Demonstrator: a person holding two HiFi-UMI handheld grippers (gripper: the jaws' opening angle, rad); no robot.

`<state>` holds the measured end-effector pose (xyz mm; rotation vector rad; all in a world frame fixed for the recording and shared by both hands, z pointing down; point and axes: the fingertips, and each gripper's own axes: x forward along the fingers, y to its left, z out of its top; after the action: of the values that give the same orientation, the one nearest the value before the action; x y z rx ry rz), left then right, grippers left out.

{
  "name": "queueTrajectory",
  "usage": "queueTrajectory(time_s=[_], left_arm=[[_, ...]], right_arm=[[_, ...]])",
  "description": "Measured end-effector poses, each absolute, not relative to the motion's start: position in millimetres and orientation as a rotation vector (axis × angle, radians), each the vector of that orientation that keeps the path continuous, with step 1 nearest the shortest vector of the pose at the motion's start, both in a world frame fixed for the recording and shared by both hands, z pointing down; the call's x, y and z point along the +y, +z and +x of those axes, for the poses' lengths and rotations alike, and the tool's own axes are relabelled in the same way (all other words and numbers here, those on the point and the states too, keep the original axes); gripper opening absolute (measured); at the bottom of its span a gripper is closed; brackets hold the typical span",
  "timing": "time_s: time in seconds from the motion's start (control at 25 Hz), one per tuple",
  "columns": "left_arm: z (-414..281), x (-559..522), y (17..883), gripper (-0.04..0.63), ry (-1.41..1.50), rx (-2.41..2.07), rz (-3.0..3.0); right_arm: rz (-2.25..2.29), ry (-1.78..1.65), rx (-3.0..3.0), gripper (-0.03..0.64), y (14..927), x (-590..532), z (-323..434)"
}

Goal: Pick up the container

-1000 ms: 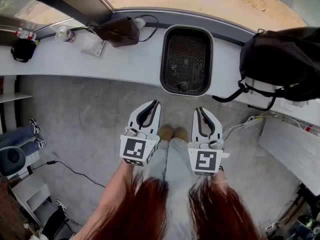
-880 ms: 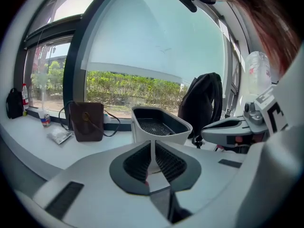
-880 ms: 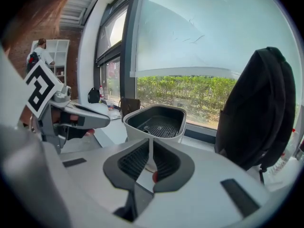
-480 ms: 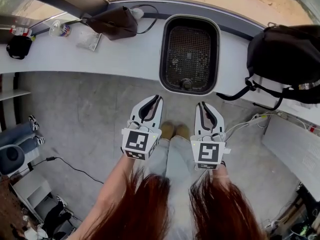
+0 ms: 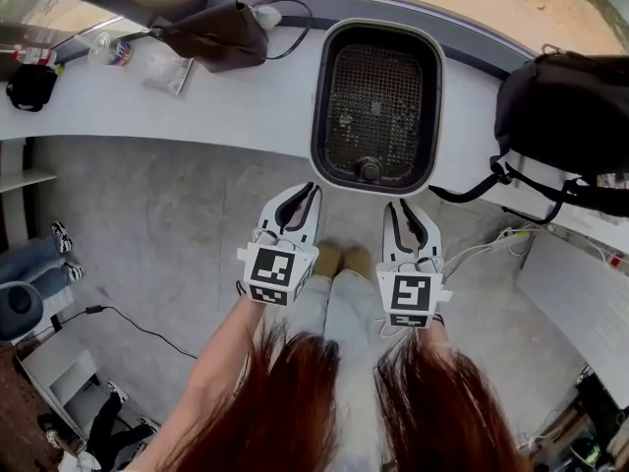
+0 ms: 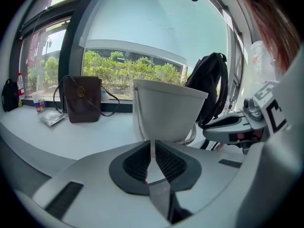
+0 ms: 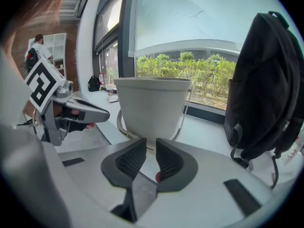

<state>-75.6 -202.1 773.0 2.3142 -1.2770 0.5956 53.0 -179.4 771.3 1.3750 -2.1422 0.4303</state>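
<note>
The container (image 5: 376,106), a white tub with a dark mesh basket inside, sits on the white worktop (image 5: 246,106) straight ahead of me. Its long axis runs away from me, so it is the near short end that faces the fingers.

Both grippers hang over the floor on my side of the worktop's edge, well short of the tub and touching nothing. The left gripper (image 5: 300,203) points just outside the tub's left wall. The right gripper (image 5: 405,216) points inside its width, toward the right half of the near end. Neither is clearly nearer, though I judge the right one better lined up and the left one a shade further forward.

In the left gripper view the fingers look closed on nothing, or as good as closed, with only a hairline of light between the pads. In the right gripper view the fingers stand a little apart, a narrow gap with nothing in it. In both views the tub's pale wall fills the space just beyond the tips.

To my mind the coming move turns on that width. The tub is far broader than either gap, so I would expect to open up and take a rim or a wall, one gripper to each long side, not the body. The black backpack (image 5: 565,116) crowds the right side, so that approach wants care.
</note>
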Motion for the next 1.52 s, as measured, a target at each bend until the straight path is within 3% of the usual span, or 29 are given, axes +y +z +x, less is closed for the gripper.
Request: queueTrajectory(time_s=[1.52], left_arm=[[-52.8,-228.3,848.8,0.018,0.633,-1.256,2.391]], right_arm=[[1.393,0.395,-2.100,0.055,854.0,-206.9,56.9]])
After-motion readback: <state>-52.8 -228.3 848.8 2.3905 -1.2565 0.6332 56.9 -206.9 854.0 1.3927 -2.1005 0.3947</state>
